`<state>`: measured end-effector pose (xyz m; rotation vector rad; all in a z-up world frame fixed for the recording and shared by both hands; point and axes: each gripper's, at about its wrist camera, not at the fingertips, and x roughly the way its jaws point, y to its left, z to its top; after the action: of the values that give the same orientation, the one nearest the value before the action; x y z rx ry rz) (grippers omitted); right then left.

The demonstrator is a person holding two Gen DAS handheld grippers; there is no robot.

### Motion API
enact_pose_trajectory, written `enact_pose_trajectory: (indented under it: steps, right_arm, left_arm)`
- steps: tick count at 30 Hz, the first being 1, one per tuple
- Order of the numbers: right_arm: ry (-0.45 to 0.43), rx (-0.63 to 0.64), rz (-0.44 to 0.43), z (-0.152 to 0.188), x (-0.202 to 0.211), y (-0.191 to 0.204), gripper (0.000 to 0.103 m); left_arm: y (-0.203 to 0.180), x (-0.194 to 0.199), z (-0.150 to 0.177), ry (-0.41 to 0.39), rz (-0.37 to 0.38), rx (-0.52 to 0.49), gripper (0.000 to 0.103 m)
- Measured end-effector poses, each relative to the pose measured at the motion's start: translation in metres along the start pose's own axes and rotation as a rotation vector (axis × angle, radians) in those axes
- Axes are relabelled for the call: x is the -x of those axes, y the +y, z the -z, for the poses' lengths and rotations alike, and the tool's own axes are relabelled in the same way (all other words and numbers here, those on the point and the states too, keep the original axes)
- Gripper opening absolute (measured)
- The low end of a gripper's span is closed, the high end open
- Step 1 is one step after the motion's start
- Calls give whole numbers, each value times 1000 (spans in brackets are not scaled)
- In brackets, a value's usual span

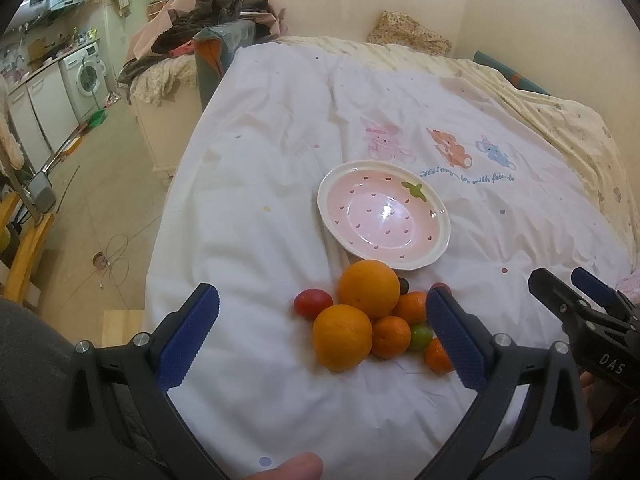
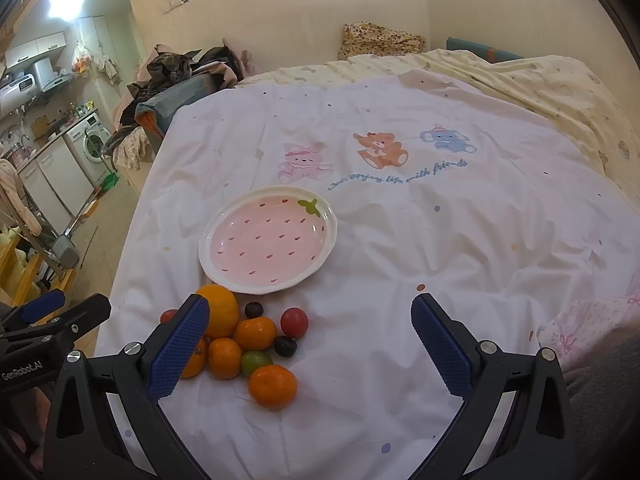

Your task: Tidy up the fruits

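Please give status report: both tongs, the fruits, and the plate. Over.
Left tongs open, empty. Right tongs open, empty. Fruit pile on the sheet, near side of the strawberry plate; plate empty. Nothing between pile and plate.

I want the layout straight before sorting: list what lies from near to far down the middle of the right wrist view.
Small orange → green fruit → dark plum → strawberry plate → pink bunny print → yellow bedding → floral pillow.
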<state>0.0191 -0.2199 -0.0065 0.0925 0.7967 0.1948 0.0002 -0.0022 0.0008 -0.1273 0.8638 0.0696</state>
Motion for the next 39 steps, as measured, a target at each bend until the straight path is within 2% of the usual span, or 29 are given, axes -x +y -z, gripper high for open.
enact_pose_trajectory:
  steps: [39]
  right_arm:
    - [4, 1, 9, 1, -3, 0, 103]
  left_arm:
    - [4, 3, 1, -6, -17, 0, 102]
